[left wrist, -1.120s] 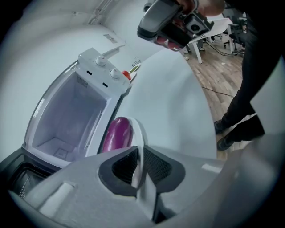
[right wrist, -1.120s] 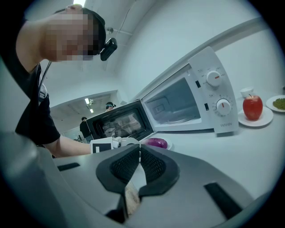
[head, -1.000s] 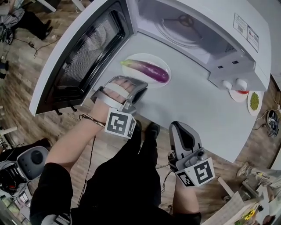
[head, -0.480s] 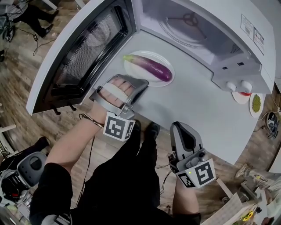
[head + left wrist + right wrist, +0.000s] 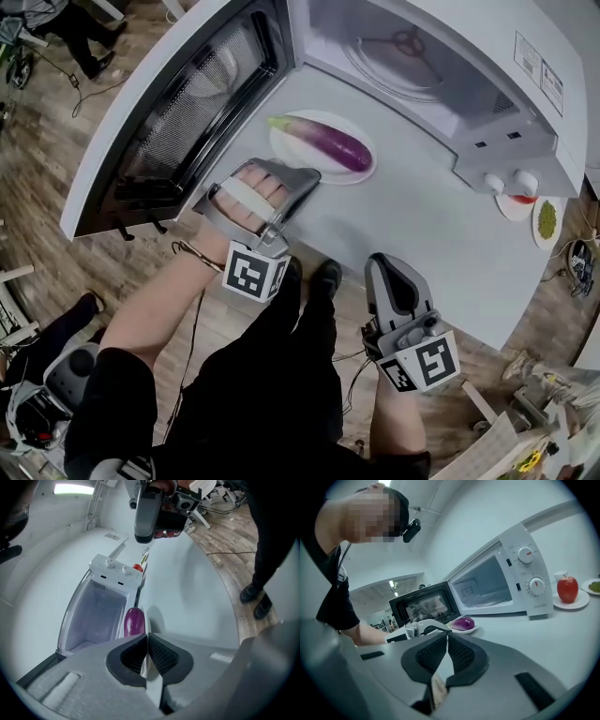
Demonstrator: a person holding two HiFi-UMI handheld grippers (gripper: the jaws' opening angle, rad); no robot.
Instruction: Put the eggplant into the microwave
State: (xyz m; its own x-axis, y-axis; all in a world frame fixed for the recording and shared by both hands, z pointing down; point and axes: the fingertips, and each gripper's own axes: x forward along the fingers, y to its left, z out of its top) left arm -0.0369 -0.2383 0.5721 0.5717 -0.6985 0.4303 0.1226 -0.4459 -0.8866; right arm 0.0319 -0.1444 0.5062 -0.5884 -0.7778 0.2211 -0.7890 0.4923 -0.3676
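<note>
Microwave (image 5: 450, 84) open, eggplant (image 5: 328, 146) unmoved on its plate (image 5: 309, 169) at one o'clock of my left gripper (image 5: 309, 178), jaws closing on nothing; right gripper (image 5: 386, 265) closed, empty.

We see a purple eggplant (image 5: 328, 145) with a green tip on a white plate (image 5: 305, 160). The microwave (image 5: 525, 131) is white, its door window (image 5: 187, 122) black. The far apple (image 5: 567, 588) is red.

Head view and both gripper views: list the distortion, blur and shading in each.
Head view: wide-angle bend bows the microwave and the table; sharp, evenly lit. Left gripper view: heavy fisheye, dark corners, scene rolled sideways, plate edge-on, eggplant slightly soft. Right gripper view: same round vignette, a mosaic patch laid over a face, apple crisp.
</note>
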